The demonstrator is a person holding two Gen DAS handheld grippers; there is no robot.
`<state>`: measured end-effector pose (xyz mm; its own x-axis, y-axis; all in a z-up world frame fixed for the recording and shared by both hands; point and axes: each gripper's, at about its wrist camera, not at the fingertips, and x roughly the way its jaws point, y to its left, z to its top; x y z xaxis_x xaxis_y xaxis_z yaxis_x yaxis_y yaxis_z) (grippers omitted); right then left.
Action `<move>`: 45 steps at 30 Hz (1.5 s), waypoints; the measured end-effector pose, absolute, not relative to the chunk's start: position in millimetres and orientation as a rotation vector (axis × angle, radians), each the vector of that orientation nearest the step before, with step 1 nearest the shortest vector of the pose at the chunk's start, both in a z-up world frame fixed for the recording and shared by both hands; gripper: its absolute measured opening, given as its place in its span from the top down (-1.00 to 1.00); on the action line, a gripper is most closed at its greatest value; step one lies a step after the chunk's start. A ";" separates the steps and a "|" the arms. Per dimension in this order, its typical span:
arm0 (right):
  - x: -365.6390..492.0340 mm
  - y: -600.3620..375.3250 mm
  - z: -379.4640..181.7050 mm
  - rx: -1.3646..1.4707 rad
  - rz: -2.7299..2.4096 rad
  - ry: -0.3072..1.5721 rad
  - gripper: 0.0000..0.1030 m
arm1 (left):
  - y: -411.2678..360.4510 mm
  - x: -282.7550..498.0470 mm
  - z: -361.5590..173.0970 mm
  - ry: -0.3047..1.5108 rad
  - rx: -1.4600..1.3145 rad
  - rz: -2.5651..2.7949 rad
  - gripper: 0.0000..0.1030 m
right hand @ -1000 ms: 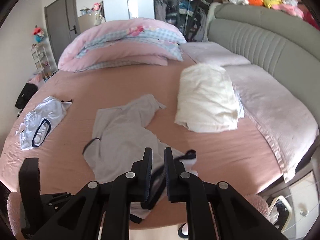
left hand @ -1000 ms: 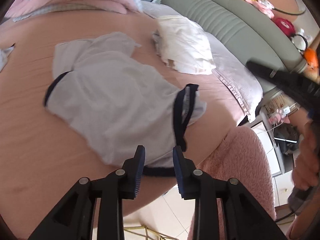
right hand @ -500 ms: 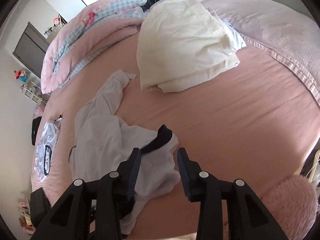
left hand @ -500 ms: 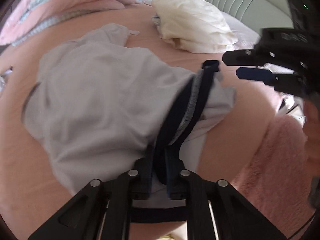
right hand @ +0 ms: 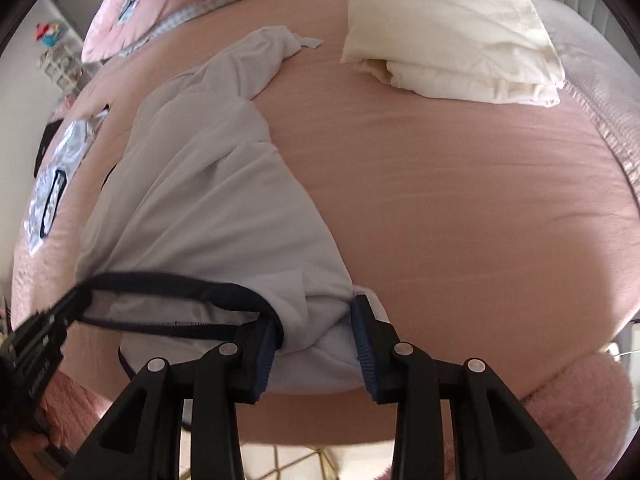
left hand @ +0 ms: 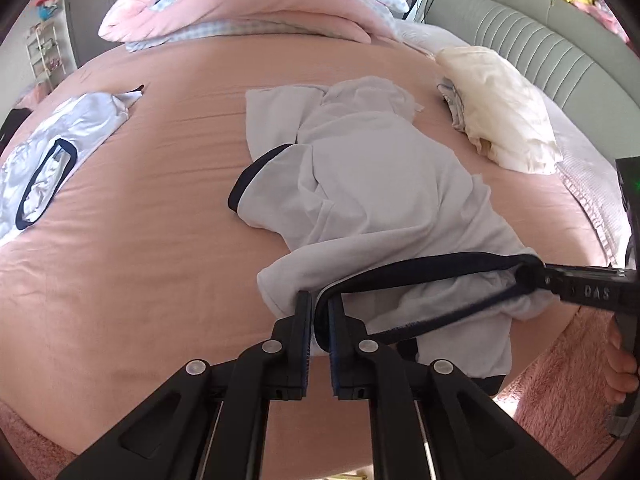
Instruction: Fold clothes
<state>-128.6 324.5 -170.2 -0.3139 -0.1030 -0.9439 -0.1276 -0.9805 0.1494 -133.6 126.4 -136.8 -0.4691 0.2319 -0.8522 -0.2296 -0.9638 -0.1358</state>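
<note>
Navy-trimmed grey shirt gripped at its near edge by both tongs

Navy banding is pinched between the fingers of the left gripper (left hand: 319,322), which are drawn nearly together on the dark rim of the grey shirt (left hand: 372,184). In its own view the right gripper (right hand: 316,344) is seen with its fingers standing wider, a thick bunch of the same grey cloth gathered between them; the fabric fills the gap and touches both pads, so it is judged to be clamped on the shirt. Between the two grips the navy band (left hand: 424,270) is drawn out in a taut line, with the shirt's near end lifted slightly off the bed.

Beyond the tongs, the rest of the shirt lies crumpled on the pink bedsheet (left hand: 152,240), one navy-edged sleeve folded over toward the left and a wrinkled part trailing off toward the pillows. A cream folded bundle (left hand: 496,112) rests near the headboard, and a second pale garment with a navy opening (left hand: 52,160) lies well apart on the left.

The step in hand is judged to be a two-point hold on the near end of the shirt, which would suit either spreading it flat or carrying that end over in a fold; the pictures do not settle which. Whichever follows, both grips need to be kept level and moved together, so the band stays straight and the wrinkled body is smoothed rather than dragged.
</note>
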 end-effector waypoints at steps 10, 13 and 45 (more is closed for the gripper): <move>-118.2 295.7 -172.5 -1.802 2.566 0.095 0.62 | 120.4 -138.4 -146.7 -0.125 -1.434 2.422 0.74; -108.8 291.7 -165.7 -1.734 2.545 -0.010 0.78 | 119.8 -136.3 -152.1 -0.094 -1.475 2.389 0.72; -76.7 281.9 -174.1 -1.746 2.535 0.116 0.44 | 133.8 -129.5 -161.1 0.063 -1.416 2.533 0.78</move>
